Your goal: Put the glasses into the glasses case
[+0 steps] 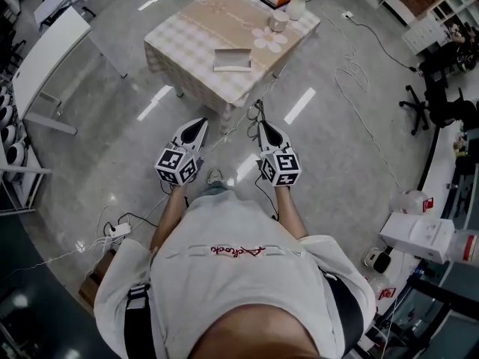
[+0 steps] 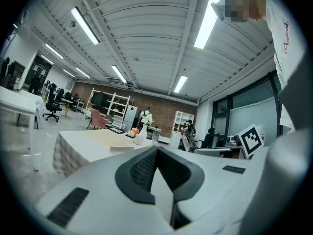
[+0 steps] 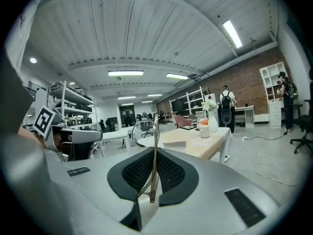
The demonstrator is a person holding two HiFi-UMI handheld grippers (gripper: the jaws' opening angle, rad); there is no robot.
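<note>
Glasses pinched in the right gripper, case waiting on the table

The right gripper (image 1: 263, 128) was closed on the wire-rimmed glasses (image 3: 154, 146), gripping a thin metal part of the frame. The person stood well back from the checked table (image 1: 217, 21), where the glasses case (image 1: 232, 59) lay. The left gripper (image 1: 200, 123) had its jaws together with nothing in them. The glasses looked very light, springy and easily bent, with a slick lens, so I'd judge the metal near the hinge the safest hold, not the glass. They stuck out past the jaw tips, long axis roughly in line with the gripper and aimed toward the table. One round rim stood on edge to the gripper's left.
</note>
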